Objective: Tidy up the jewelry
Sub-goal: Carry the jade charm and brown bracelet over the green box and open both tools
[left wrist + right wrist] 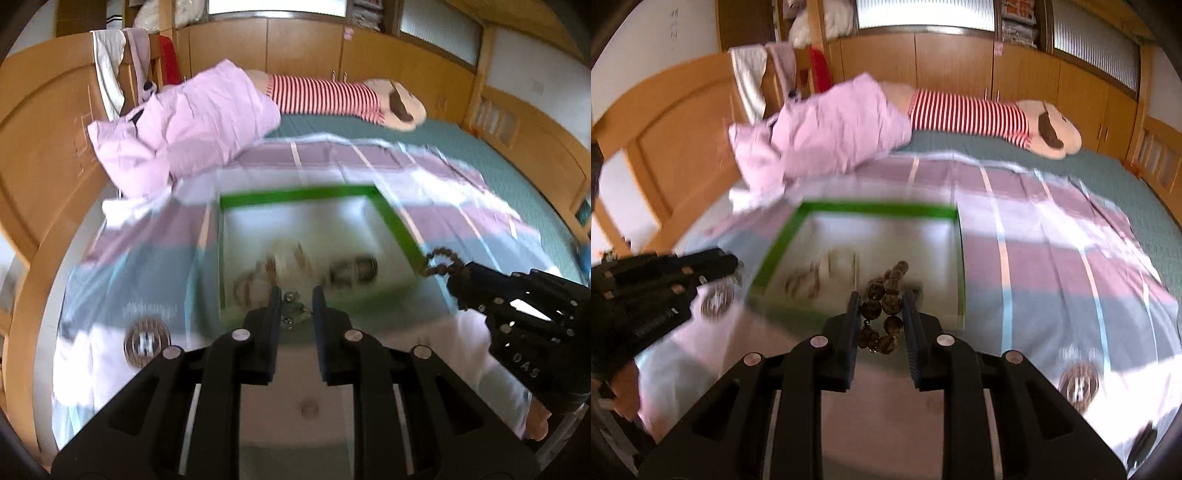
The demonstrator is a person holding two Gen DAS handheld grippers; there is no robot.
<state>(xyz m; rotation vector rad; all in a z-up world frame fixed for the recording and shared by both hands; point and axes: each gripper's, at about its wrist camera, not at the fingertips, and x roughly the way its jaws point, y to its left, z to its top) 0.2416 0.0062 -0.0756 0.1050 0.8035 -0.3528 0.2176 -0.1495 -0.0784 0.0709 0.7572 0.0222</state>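
Observation:
A green-rimmed box (395,221) with a white inside lies on the checked bedsheet; it also shows in the right wrist view (775,251). Blurred bracelets (351,271) lie inside it. My left gripper (296,299) is shut on a small greenish metal piece of jewelry (291,306) over the box's near edge. My right gripper (881,306) is shut on a brown bead bracelet (882,302), held above the box's near side. In the left wrist view the right gripper (454,273) is at the box's right corner with beads (443,264) hanging from its tip.
A pink pillow (184,125) and a striped plush toy (332,98) lie at the far side of the bed. A wooden headboard (40,140) stands at the left. Round logo prints (147,341) mark the sheet.

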